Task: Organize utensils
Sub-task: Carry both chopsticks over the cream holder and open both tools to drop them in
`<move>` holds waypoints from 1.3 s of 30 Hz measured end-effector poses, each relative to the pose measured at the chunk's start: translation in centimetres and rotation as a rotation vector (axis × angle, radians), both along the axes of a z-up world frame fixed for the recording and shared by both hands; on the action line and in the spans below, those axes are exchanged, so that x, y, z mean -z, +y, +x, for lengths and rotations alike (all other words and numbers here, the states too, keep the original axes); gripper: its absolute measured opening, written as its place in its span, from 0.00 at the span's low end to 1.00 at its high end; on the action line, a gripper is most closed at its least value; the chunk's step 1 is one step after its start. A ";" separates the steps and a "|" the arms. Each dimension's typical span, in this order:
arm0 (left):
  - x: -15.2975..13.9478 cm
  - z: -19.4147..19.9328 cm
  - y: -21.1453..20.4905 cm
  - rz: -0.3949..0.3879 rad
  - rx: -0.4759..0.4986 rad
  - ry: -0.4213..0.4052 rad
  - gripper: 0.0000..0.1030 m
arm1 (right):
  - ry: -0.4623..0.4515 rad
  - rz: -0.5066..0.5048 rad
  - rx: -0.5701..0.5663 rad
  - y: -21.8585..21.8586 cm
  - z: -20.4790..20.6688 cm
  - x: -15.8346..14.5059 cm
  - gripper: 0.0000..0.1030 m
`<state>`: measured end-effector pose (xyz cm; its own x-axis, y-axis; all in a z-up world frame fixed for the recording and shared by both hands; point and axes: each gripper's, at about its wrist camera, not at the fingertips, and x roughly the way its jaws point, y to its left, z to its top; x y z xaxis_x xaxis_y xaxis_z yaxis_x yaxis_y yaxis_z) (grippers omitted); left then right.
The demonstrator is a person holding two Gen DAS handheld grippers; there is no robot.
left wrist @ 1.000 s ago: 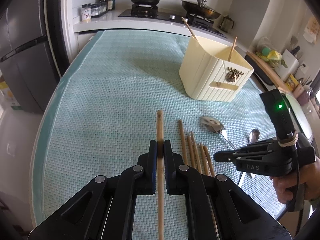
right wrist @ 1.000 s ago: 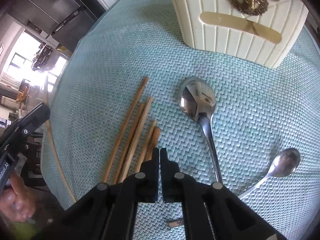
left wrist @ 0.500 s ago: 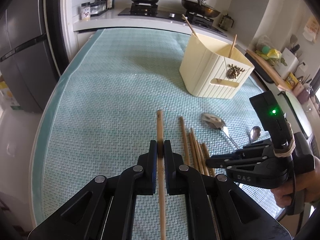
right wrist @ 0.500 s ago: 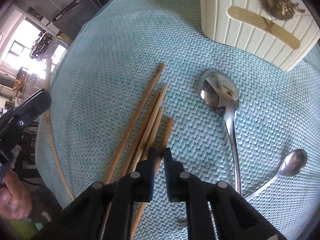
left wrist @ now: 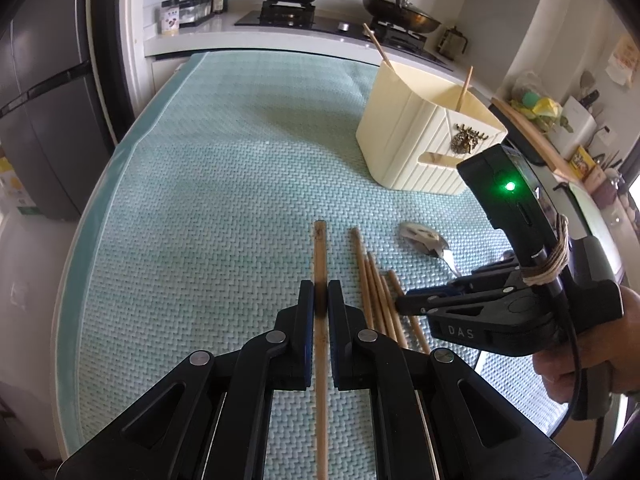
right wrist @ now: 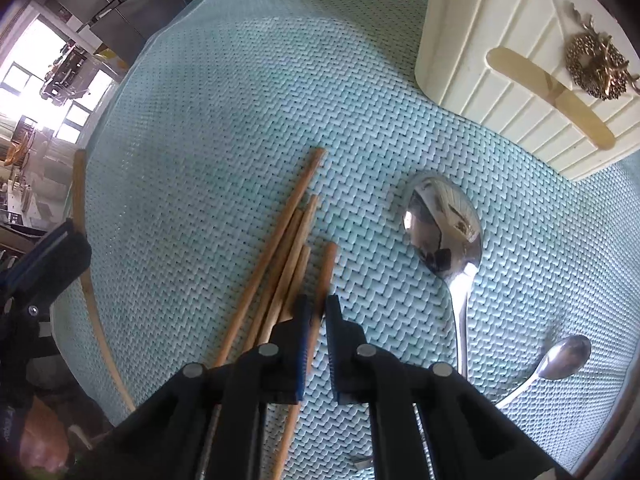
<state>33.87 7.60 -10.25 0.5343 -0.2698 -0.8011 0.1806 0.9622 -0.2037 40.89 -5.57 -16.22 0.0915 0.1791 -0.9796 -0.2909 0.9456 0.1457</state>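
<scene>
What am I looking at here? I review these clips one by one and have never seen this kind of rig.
There is no robot. A person holds a hand-held gripper in each hand, and each carries a fisheye camera looking out along its two fingers.

The left camera shows the left hand-held gripper shut on one chopstick, with the right one in view beside it. The right camera shows the right hand-held gripper, slightly open, straddling the rightmost stick of the chopstick bundle.

Everything lies on a teal woven mat: the bundle, a large spoon, a small spoon and a cream utensil holder with two sticks already standing in it.
</scene>
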 end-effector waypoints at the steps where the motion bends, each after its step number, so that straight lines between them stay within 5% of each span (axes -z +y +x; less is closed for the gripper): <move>1: -0.2 -0.1 0.1 -0.002 -0.002 -0.003 0.05 | -0.009 0.028 0.013 -0.3 -0.3 -0.2 0.06; 16: -6.2 -1.5 0.7 -0.094 -0.008 -0.111 0.05 | -0.624 0.262 0.038 -5.9 -10.3 -11.5 0.06; 21: -9.1 -1.4 0.4 -0.123 -0.004 -0.166 0.04 | -0.781 0.303 0.064 -12.1 -11.1 -13.1 0.06; 30: -14.1 0.5 -1.7 -0.133 0.027 -0.233 0.04 | -0.923 0.330 0.108 -15.2 -10.8 -19.5 0.06; 39: -19.7 7.1 -5.9 -0.124 0.074 -0.266 0.04 | -0.983 0.324 0.134 -16.7 -6.4 -25.1 0.06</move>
